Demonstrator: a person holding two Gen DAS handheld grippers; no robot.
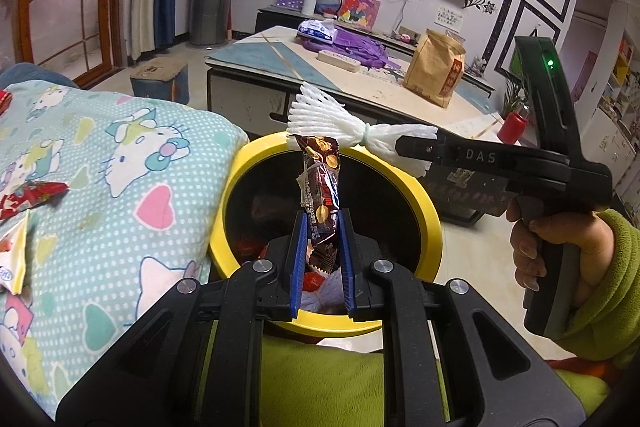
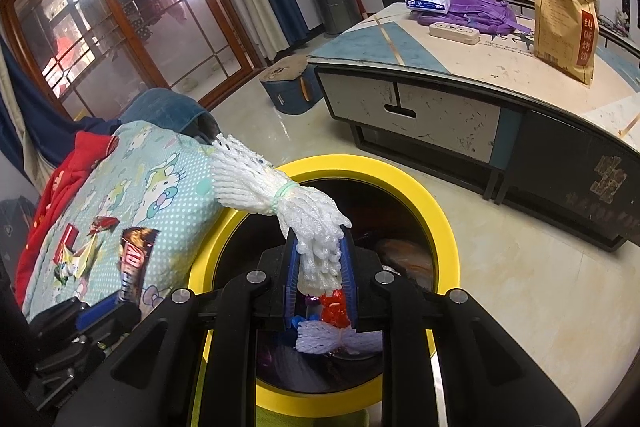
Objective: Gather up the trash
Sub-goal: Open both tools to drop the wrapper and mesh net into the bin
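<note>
Left gripper (image 1: 322, 227) clamps crinkled brown wrapper (image 1: 320, 183); right gripper (image 2: 318, 247) clamps white foam net (image 2: 280, 191), green-banded.

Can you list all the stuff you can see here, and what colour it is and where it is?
bin: one, yellow rim, on the floor by the blanket
snack wrapper: one, dark brown, held over the bin
foam net: one, white, held over the bin
blanket: one, mint with cartoon cats, left
loose wrappers: several, red and mixed, on the blanket
coffee table: one, cream and blue, behind the bin
paper bag: one, tan, on the table
left gripper: black, blue pads, shut on the snack wrapper
right gripper: black, shut on the foam net
</note>
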